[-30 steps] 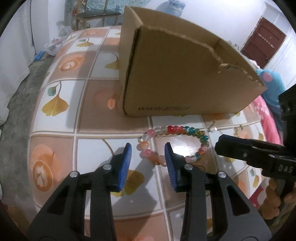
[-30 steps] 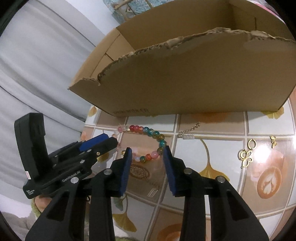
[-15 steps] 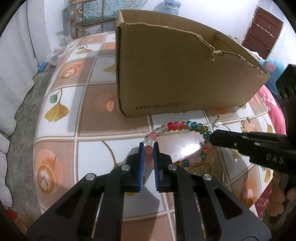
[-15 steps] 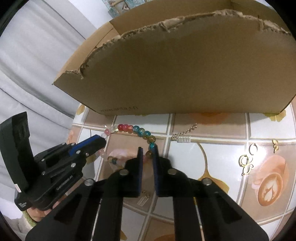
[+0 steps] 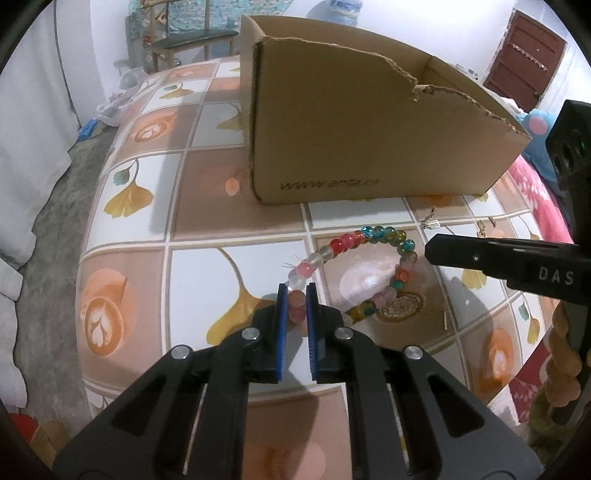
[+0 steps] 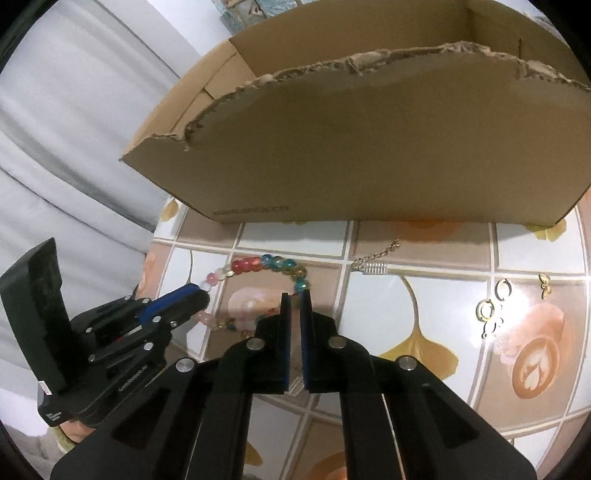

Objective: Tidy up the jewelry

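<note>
Both grippers, left gripper [image 5: 296, 295] & right gripper [image 6: 295, 297], pinch the bead bracelet [image 5: 354, 240] at opposite sides (light, floppy, slippery glass), so lift together w/ care.

The box [image 5: 369, 122] was matt, rough-edged cardboard. In front of it, glossy glass-like beads [image 5: 354, 240] lay on a shiny tablecloth [image 5: 207, 206].

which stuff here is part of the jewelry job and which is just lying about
Job:
- bead bracelet, pinched by left gripper and right gripper
- cardboard box
- gold chain
- gold earrings

Lying about:
- chair
- water bottle
- plastic bag
</note>
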The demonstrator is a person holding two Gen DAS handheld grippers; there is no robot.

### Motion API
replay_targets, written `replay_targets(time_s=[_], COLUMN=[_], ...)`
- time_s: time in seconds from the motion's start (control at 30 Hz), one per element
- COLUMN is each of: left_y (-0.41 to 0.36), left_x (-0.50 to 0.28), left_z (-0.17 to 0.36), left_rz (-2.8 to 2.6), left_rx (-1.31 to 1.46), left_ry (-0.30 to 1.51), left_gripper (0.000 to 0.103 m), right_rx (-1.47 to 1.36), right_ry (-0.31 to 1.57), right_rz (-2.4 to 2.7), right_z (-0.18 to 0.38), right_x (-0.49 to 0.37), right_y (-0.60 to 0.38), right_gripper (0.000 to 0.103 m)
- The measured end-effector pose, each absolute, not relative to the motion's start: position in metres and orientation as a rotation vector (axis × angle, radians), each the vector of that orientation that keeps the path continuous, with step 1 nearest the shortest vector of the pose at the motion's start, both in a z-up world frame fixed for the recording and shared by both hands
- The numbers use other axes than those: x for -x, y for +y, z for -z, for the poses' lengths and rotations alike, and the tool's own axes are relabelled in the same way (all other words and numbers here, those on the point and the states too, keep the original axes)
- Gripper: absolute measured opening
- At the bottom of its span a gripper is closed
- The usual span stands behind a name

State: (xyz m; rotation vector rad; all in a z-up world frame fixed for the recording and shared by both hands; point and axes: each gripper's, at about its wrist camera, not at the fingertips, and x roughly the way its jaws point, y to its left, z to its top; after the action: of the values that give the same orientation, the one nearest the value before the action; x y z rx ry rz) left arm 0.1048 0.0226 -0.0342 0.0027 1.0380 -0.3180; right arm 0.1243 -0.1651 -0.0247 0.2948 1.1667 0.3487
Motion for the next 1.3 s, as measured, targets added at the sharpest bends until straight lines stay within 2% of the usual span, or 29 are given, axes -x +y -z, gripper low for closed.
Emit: replay_targets(time_s=[0.13, 0.17, 0.23, 0.27, 0.67, 1.0, 1.3], left_y=[0.024, 0.024, 0.023, 0.023, 0.021, 0.019, 0.019], left_x=[-0.106, -0.106, -0.106, -0.106, -0.110, -0.109, -0.102], left_z=[0.035, 0.035, 0.035, 0.035, 0.036, 0.037, 0.032], left_rz=[0.319, 0.318, 0.315, 0.314, 0.304, 0.296, 0.288], left_rx=[-0.002, -0.003, -0.008, -0.011, -0.024, -0.033, -0.031], left_ry=[1.039, 1.039, 1.037, 1.036, 1.033, 1.022, 0.966], left_gripper=[0.009, 0.009, 0.009, 0.009, 0.009, 0.009, 0.009], right_rx=[-0.285, -0.279, -0.269, -0.257, -0.099, 0.049, -0.034], right_ry=[1.182, 1.185, 1.182, 1.176, 1.137, 1.086, 1.082], right_rz=[-0.356, -0.356, -0.359, -0.358, -0.366, -0.319, -0.323], right_z=[0.029, 0.030, 0.030, 0.030, 0.032, 0.036, 0.034], right_x=[-0.129, -0.130, -0.132, -0.132, -0.136, -0.132, -0.130], right_y=[-0.163, -0.162, -0.160, -0.158, -0.130, -0.112, -0.120], right_gripper=[0.010, 0.014, 0.033, 0.033, 0.033, 0.010, 0.010])
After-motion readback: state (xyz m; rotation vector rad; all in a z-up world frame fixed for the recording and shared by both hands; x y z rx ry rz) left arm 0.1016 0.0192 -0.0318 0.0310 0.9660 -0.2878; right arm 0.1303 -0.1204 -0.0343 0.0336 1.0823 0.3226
